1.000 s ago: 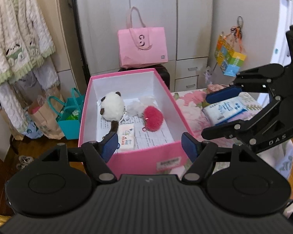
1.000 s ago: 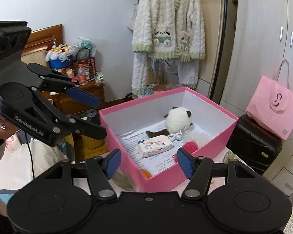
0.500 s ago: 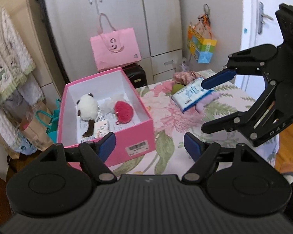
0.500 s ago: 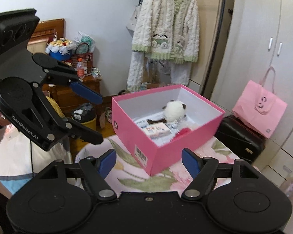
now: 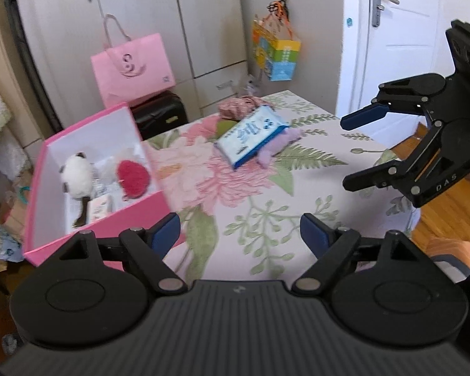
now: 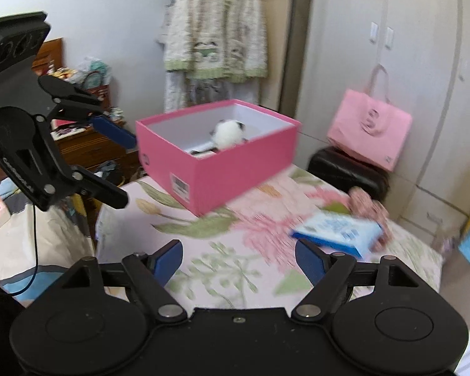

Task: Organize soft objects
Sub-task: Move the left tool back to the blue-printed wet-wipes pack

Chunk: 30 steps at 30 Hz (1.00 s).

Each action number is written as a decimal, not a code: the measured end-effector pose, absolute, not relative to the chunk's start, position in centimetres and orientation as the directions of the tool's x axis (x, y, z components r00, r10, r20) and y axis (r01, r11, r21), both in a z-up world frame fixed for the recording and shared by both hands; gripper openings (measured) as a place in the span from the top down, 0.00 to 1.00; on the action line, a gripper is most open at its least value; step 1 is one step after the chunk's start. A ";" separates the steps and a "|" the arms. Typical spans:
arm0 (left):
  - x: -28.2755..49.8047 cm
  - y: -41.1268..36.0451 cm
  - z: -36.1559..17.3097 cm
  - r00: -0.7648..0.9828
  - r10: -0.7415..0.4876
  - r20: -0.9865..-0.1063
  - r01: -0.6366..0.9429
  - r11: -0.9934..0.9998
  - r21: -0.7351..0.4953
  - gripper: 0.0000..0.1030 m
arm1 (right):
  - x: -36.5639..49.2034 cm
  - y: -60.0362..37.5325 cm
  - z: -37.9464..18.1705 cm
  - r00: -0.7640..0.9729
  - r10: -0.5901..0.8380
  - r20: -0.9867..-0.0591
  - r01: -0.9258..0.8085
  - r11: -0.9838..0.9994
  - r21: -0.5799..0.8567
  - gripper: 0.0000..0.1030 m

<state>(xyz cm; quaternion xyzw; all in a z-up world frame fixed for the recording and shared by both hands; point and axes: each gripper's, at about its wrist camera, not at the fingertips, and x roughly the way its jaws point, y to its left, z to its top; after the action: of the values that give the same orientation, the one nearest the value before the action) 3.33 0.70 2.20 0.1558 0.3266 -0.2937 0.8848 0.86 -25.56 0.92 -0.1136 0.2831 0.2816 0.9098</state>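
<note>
An open pink box (image 5: 147, 210) (image 6: 235, 172) stands at the left end of the floral table (image 5: 266, 206). It holds a white panda plush (image 5: 76, 174) (image 6: 227, 131), a red pom-pom (image 5: 132, 176) and a small tissue pack (image 5: 100, 208). A blue-and-white tissue pack (image 5: 250, 136) (image 6: 338, 230) lies on a purple soft toy (image 5: 280, 144) at the table's far side, beside a pink patterned fabric piece (image 5: 238, 106) (image 6: 368, 205). My left gripper (image 5: 239, 235) (image 6: 119, 164) and right gripper (image 6: 238, 263) (image 5: 349, 153) are both open and empty above the table.
A pink bag (image 5: 131, 69) sits on a black suitcase (image 5: 159, 116) before the wardrobe. A colourful bag (image 5: 277, 56) hangs by a white door (image 5: 398, 31). A knitted cardigan (image 6: 216, 25) hangs behind the box. A cluttered wooden dresser (image 6: 84, 141) stands left.
Both grippers have pulled back from the pink box and swung right toward the tissue pack and soft items. Both stay open and empty.
</note>
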 end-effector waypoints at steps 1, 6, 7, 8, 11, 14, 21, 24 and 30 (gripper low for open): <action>3.6 0.3 2.0 0.606 -0.427 -0.671 0.627 0.776 0.072 0.19 | 0.9 -26.2 0.7 0.685 0.443 -0.578 -0.566 0.823 -0.041 0.20; 5.7 -1.5 0.8 0.565 -0.488 -0.666 0.640 0.768 -0.020 0.19 | 2.1 -28.6 -0.6 0.710 0.421 -0.565 -0.518 0.855 -0.013 0.20; 6.1 -1.8 0.6 0.557 -0.499 -0.663 0.640 0.768 -0.041 0.19 | 2.5 -28.9 -0.9 0.712 0.419 -0.563 -0.511 0.859 -0.007 0.20; 6.6 -2.0 0.4 0.552 -0.509 -0.661 0.636 0.769 -0.062 0.19 | 2.8 -29.2 -1.1 0.717 0.414 -0.561 -0.504 0.864 -0.007 0.20; 8.2 -2.7 -0.2 0.546 -0.530 -0.649 0.616 0.779 -0.118 0.19 | 3.8 -29.5 -1.9 0.744 0.382 -0.548 -0.484 0.874 -0.048 0.20; 9.7 -3.4 -0.7 0.559 -0.538 -0.631 0.597 0.789 -0.144 0.19 | 5.0 -29.6 -2.8 0.762 0.373 -0.529 -0.478 0.876 -0.070 0.19; 13.5 -6.0 -2.9 0.585 -0.538 -0.607 0.567 0.806 -0.168 0.19 | 8.7 -29.6 -5.1 0.807 0.345 -0.479 -0.446 0.888 -0.111 0.19; 14.7 -7.3 -3.8 0.651 -0.484 -0.584 0.529 0.842 -0.108 0.20 | 10.4 -29.3 -6.0 0.826 0.300 -0.478 -0.415 0.897 -0.154 0.19; 18.0 -9.0 -5.3 0.689 -0.464 -0.556 0.486 0.866 -0.121 0.20 | 12.7 -28.4 -7.2 0.830 0.278 -0.484 -0.417 0.885 -0.206 0.19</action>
<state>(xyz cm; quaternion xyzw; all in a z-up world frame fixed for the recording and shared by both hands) 18.03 -9.04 -5.26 0.0177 0.2974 -0.2585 0.9189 12.74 -28.42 -7.20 -0.1533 0.2264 0.1842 0.9441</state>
